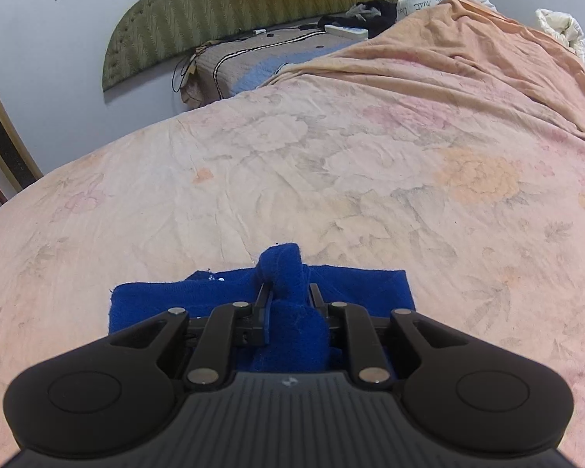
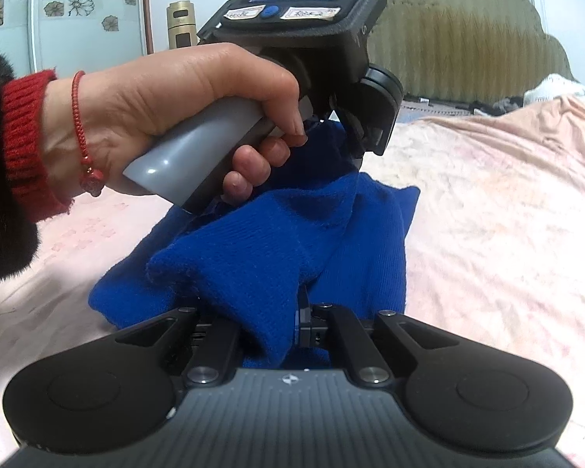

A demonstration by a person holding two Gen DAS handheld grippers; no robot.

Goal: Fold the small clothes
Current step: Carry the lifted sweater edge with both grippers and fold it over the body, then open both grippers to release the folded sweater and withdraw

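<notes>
A blue knitted garment (image 1: 355, 284) lies partly flat on the floral bedsheet, with a bunched fold lifted off it. My left gripper (image 1: 288, 292) is shut on that bunch, which sticks out past the fingers (image 1: 263, 298). In the right wrist view the same blue garment (image 2: 261, 241) hangs in folds between both tools. My right gripper (image 2: 269, 312) is shut on its near edge, and the cloth drapes over and hides the left finger. A person's hand (image 2: 167, 105) holds the left gripper (image 2: 353, 136) just above and beyond, with cloth hanging from its jaws.
The pink floral bedsheet (image 1: 331, 163) stretches far and to both sides. An orange blanket (image 1: 468, 46) is heaped at the far right. The padded headboard (image 1: 222, 4) stands behind, with cables and a white power strip (image 1: 347, 31) by it. The bed edge (image 1: 39, 183) drops off at left.
</notes>
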